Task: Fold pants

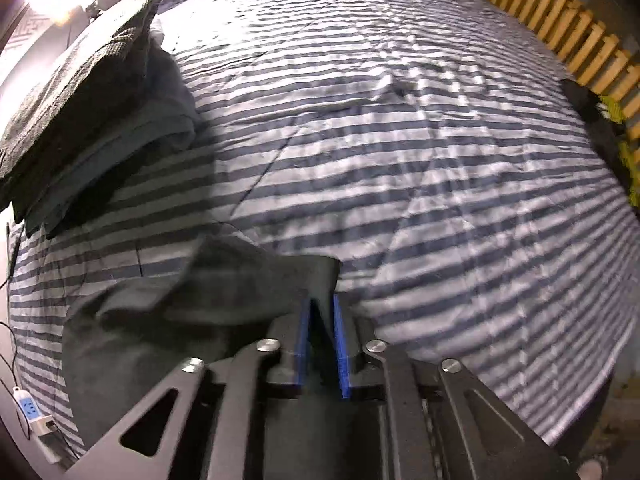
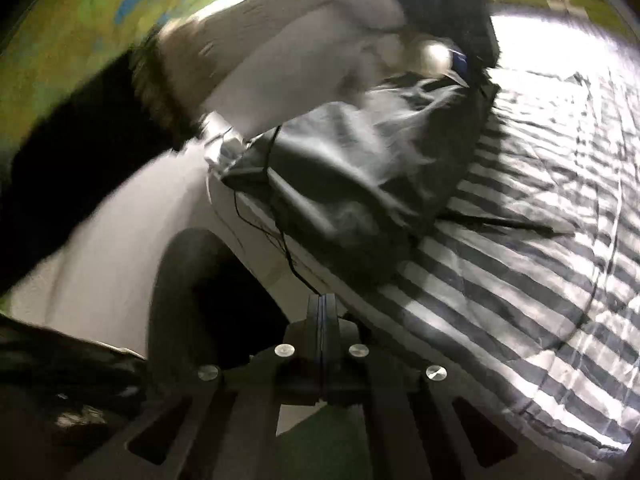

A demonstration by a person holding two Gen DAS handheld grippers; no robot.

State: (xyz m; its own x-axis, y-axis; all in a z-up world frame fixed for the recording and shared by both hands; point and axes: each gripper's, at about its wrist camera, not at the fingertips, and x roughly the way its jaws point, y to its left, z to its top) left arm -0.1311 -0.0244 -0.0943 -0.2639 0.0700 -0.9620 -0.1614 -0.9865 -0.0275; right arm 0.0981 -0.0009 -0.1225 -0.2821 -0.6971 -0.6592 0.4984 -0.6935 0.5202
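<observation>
Pants [image 1: 192,304]: dark, near-black cloth, rumpled and loosely doubled over, lying on the striped bedspread [image 1: 400,160] at its near edge. One corner runs up between my left gripper [image 1: 322,308] pads, which stand slightly parted (not pressing it). My right gripper [image 2: 323,304], fingers pressed together, holds nothing.

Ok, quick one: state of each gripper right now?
Left gripper: slightly open, dark pants between the pads, not pinched.
Right gripper: shut, empty.
</observation>
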